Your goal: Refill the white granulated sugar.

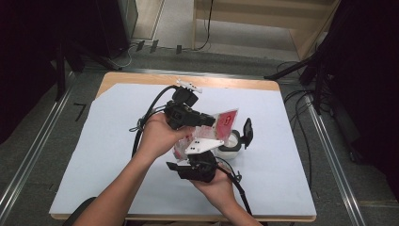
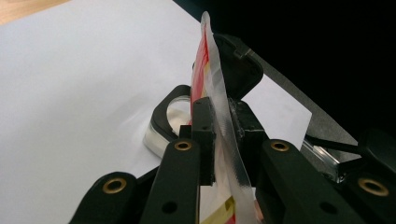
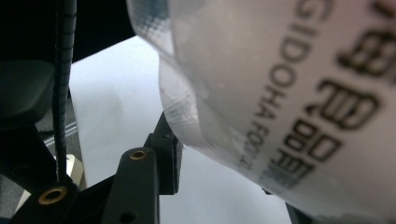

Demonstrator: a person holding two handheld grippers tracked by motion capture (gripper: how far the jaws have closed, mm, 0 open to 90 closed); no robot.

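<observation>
Above white sheet, clamped packet

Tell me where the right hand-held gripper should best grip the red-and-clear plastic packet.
Take the red-and-clear plastic packet by its flat sealed side edge, coming from below, opposite the left hand-held gripper, which pinches the other edge. The film is thin and flat there, so jaws can likely close across it; the bulged middle would probably slip.

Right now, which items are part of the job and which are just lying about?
In the job:
- red and clear plastic food packet
- left gripper, clamped on its edge
- right gripper
- round container with open black lid

Lying about:
- white paper sheet
- black cables
</observation>
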